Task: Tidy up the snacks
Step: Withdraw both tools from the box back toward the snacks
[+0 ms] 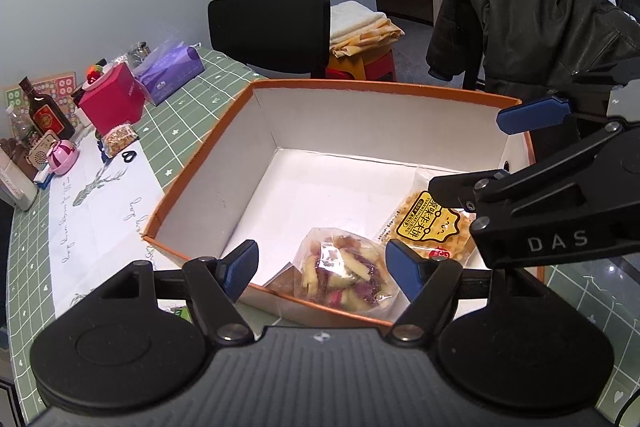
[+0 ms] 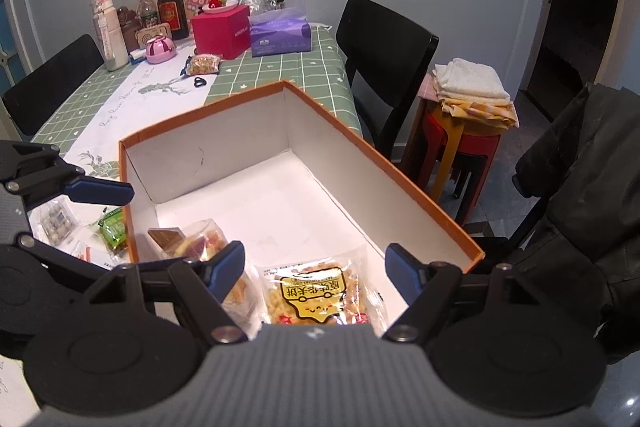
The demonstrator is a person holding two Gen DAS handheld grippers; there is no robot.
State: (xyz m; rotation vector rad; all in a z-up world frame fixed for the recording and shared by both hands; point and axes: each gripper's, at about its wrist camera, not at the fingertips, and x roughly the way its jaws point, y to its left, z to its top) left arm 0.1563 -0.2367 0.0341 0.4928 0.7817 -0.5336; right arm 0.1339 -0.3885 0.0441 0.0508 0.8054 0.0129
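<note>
Item: snacks, sorting into one orange-edged box (image 2: 420,195) on the green-checked worktop (image 2: 280,71).

In box, lower centre of both views: two packets seen clearly. One clear bag of mixed chips (image 1: 344,271), purple and pale pieces; one waffle packet (image 2: 316,293) with yellow label. A brown piece (image 2: 166,239) lies beside the chip bag, kind unclear.

Outside box: one green packet (image 2: 114,229) and one clear packet of round pieces (image 2: 56,223) at lower left of the right view; one nut bag (image 2: 204,64) at upper centre, well apart.

Handling, judged: all light, soft film, slippery, contents brittle. Pinch at a sealed edge or corner, gently; squeezing the middle would likely crush the contents.

Left tongs (image 1: 322,269): wide apart, empty, poised around the chip bag.
Right tongs (image 2: 316,269): wide apart, empty, above the waffle packet.

Also present: one red carton (image 2: 220,31), one purple tissue pack (image 2: 280,35), one dark bottle (image 2: 172,9).
</note>
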